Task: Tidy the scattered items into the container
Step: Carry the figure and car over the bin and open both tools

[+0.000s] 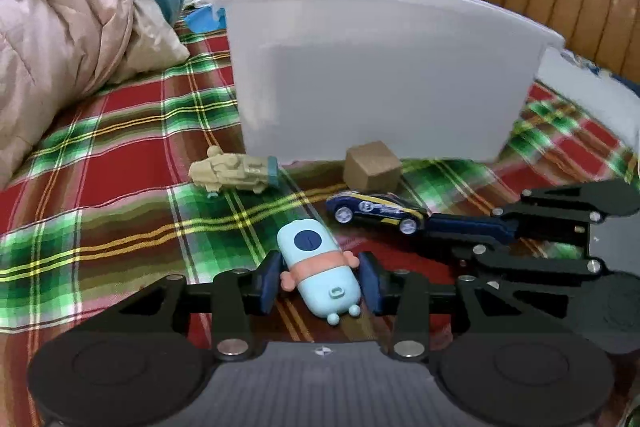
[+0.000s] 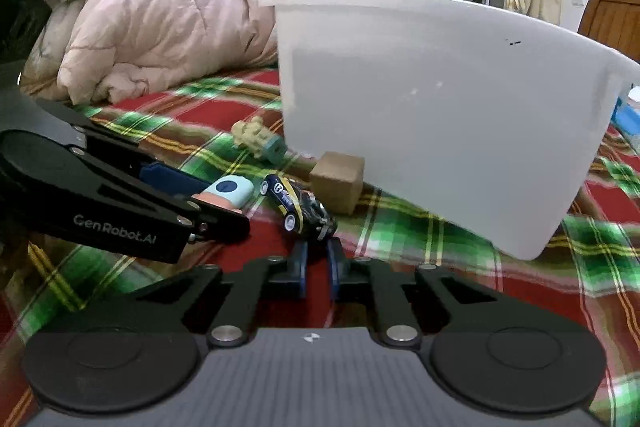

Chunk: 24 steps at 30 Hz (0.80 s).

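Straddling the blue capsule toy (image 1: 318,269), left tool (image 1: 319,281) has a finger on each side of it, pads close to its sides; can't tell if they actually touch or clamp it. Toy lies on the plaid bed sheet (image 1: 100,187). Right tool (image 2: 317,269) sits low on the bed, fingers narrowly apart, nothing between them; toy car (image 2: 298,207) is just ahead of its tips. Beyond the car: wooden cube (image 2: 338,181) touching the white bin (image 2: 440,115) wall, and a beige toy (image 2: 256,137) further left, near the bin's corner. Bin stands upright on the bed straight ahead of both tools; its walls are opaque, so contents not visible. Quilt (image 2: 160,35) piled beyond, left of the bin.
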### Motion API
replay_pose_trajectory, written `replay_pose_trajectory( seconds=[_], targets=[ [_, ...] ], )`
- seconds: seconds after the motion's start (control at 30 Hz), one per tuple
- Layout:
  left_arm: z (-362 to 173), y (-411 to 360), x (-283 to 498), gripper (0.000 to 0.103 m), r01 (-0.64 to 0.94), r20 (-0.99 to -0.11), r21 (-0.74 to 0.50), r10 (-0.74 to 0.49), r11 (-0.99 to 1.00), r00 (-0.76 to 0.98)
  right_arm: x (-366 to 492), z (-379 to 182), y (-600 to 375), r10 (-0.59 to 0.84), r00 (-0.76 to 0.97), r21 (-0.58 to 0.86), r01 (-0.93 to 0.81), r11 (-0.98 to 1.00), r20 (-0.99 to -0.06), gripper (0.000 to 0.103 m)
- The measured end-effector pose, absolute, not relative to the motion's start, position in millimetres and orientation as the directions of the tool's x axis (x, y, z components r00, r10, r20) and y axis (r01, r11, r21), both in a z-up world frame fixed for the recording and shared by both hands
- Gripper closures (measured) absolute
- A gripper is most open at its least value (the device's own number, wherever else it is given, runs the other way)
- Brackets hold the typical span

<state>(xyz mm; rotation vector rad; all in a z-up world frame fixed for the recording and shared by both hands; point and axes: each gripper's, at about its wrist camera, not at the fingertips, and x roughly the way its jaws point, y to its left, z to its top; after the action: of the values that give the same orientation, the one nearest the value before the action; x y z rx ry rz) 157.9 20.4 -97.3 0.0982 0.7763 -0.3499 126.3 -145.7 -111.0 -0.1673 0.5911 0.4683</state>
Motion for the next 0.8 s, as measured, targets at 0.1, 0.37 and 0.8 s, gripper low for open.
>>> replay_pose_trajectory(
  seconds=[0.1,0.37,0.8],
  targets=[
    [-96,26,151,0.057,0.339,-0.702,-0.021,-0.255,0.941,0.665,117,-106,-144,0.359,0.749,-0.056,-0.465,0.883,-0.557,0.058],
    [-101,34,157,0.057,0.293,-0.707,-0.058,-0.246,0.954,0.663,149,-114,-137,0.385,0.720,-0.025,-0.487,0.873,-0.577,0.043],
    [-81,21,146,0.057,0.340,-0.663,-0.037,-0.278,0.940,0.695,117,-94,-139,0.360,0.758,-0.040,-0.452,0.891,-0.543,0.068]
  ],
)
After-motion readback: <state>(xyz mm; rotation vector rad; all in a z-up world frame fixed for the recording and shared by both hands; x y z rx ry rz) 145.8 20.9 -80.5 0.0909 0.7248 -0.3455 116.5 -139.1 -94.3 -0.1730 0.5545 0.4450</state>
